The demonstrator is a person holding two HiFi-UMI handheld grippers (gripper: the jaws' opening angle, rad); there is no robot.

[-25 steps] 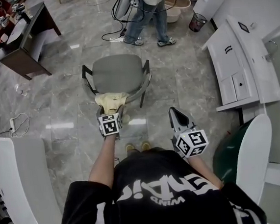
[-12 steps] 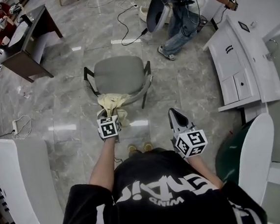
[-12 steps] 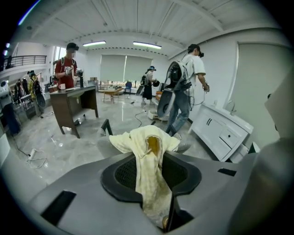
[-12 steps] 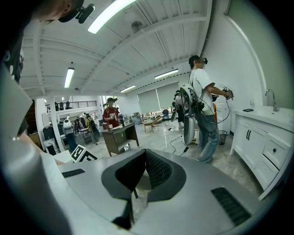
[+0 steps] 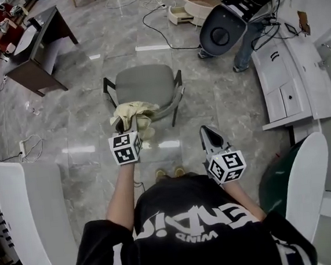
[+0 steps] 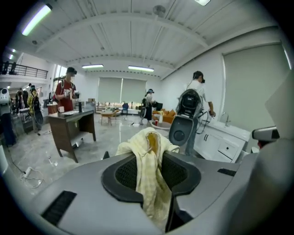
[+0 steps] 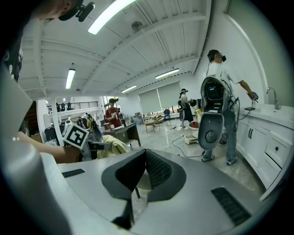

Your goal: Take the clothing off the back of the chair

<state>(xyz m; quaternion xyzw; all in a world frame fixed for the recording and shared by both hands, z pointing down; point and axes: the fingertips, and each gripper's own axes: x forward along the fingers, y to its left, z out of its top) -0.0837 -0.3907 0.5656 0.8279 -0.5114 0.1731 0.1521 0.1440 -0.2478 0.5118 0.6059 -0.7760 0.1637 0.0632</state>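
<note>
Holding the cloth (image 5: 133, 111) tight, my left gripper (image 5: 132, 127) has just been closing its jaws, and now they pinch a fold of it. The cloth is pale yellow and all bunched up. Part of it puffs out past the tips of the jaws, and part hangs down between them. It sits right at the back of the chair (image 5: 147, 84), at the left end of the back rail, by the left armrest. I cannot tell if it touches the rail or is just above it. The chair is grey with black legs, and its seat is on the far side from me.

My right gripper (image 5: 210, 132) is off to the right, well apart from the cloth and the chair. Its jaws are closed, tips together, with nothing in them. It points out over the shiny grey floor (image 5: 83, 125).

My shoes (image 5: 170, 173) peek out near the chair, just below the cloth. Far off to the left stands a dark desk (image 5: 36, 51). A white cord (image 5: 24, 149) lies on the floor on that side too. On the right is a white cabinet (image 5: 293, 81), and a person's legs (image 5: 246, 48) in blue jeans stand right next to it.
</note>
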